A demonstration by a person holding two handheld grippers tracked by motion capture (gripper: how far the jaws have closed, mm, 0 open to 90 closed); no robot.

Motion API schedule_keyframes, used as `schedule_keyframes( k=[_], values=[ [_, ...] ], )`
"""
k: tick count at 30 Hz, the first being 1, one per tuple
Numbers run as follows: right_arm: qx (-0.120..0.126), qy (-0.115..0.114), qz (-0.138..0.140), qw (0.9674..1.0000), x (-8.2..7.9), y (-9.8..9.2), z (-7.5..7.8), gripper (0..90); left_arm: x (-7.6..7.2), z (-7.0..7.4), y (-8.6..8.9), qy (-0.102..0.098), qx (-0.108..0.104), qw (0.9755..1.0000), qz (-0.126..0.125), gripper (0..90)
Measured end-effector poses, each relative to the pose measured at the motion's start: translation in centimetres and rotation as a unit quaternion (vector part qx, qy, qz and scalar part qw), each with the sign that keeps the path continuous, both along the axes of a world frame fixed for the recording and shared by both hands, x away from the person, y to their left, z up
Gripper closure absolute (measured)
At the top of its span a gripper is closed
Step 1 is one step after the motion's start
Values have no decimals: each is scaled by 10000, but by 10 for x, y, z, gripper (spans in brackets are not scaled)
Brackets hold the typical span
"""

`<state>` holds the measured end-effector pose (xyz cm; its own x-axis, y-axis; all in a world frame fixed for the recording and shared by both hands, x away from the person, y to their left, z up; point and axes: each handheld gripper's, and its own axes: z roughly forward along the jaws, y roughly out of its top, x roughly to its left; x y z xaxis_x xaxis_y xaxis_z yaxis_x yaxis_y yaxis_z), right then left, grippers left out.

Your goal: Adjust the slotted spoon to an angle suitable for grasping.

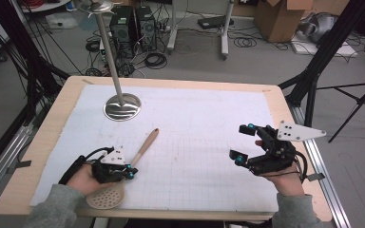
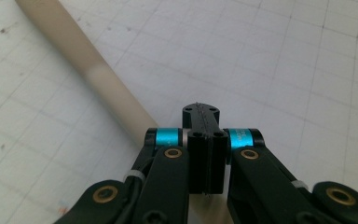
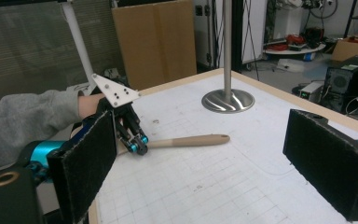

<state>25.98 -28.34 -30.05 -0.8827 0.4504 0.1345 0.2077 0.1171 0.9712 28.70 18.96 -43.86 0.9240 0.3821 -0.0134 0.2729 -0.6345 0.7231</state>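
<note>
A wooden slotted spoon [image 1: 142, 149] lies slantwise on the white gridded mat [image 1: 195, 118], its perforated round head [image 1: 105, 195] at the near edge and its handle tip pointing away. My left gripper [image 1: 130, 174] is shut, jaws pressed together with nothing between them, and sits right at the handle close to the head. In the left gripper view the shut gripper [image 2: 204, 116] stands over the mat with the handle [image 2: 88, 70] running under its left side. My right gripper [image 1: 242, 142] hovers wide open over the mat's right part, holding nothing; its black pads [image 3: 84, 163] frame the spoon [image 3: 191, 140] and the left gripper [image 3: 137, 147].
A metal stand with a round shiny base [image 1: 122, 107] and a tall pole rises at the mat's far left. The wooden table edge [image 1: 292, 118] runs close on the right. Computers, cables, cardboard boxes and tripod legs stand on the floor beyond.
</note>
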Motion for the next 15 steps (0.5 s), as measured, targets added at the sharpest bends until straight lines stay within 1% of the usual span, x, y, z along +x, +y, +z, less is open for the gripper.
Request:
schedule_keyframes(
  k=[1,2,4,5,6,7,8,10,11,12,15],
  values=[
    [-13,-35,7,10000,1,1,0,89,1,0,5,-8,-30,10000,-9,898],
    [-3,0,25,10000,1,1,0,89,1,-1,9,-17,-66,10000,19,898],
    [-40,-6,33,10000,2,3,-1,89,2,-2,17,-36,-133,9999,29,898],
    [-49,-32,46,10000,3,4,-2,89,2,-3,21,-50,-180,9998,2,898],
    [-50,0,50,10000,3,5,-2,89,3,-4,26,-83,-186,9998,-58,898],
    [-60,-31,56,10000,4,6,-2,89,3,-4,30,-81,-222,9997,-64,898],
    [-81,18,63,9999,3,6,-3,89,3,-5,33,-70,-275,9996,-64,898],
    [-73,12,74,9999,4,7,-3,89,3,-6,39,-40,-325,9994,-60,898],
    [-80,48,70,9999,4,8,-3,89,4,-6,41,-30,-371,9993,-73,898],
    [-84,32,75,9999,4,8,-4,89,5,-7,42,22,-451,9990,-64,898],
    [-108,29,95,9999,5,9,-4,89,8,-7,44,144,-584,9982,9,897]
  ],
)
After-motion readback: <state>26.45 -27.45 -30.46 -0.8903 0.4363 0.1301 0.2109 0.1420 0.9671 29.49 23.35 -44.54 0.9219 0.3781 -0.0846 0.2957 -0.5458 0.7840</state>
